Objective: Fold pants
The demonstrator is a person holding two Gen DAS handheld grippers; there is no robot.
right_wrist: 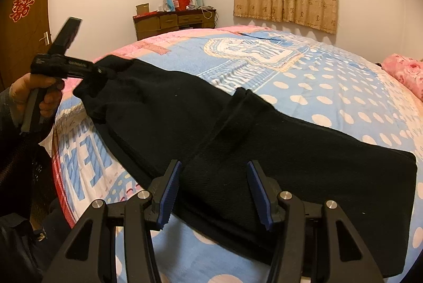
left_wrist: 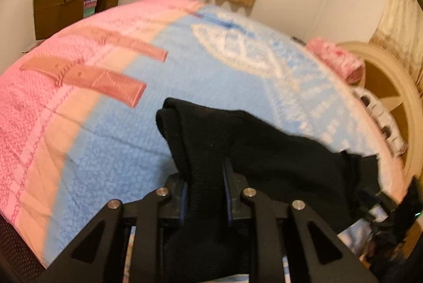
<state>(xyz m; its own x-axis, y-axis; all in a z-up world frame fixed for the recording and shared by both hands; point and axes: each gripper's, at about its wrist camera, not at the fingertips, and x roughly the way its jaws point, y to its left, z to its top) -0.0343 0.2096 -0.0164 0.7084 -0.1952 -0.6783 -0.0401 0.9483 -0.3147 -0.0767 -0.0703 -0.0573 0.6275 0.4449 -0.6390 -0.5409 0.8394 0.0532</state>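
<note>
nearest the right wrist camera, the right gripper [right_wrist: 214, 193] stood with its fingers [right_wrist: 169, 193] apart, straddling a raised ridge of the black pants [right_wrist: 264, 145] without pressing it — open. the pants lay lengthwise on the bed [right_wrist: 330, 87]. farther off at their far end, the left gripper [right_wrist: 101, 71] was clamped on a bunched end of the cloth. the step looked like gripping both ends before a fold — next, the right fingers needed to close, then both ends lift together.
</note>
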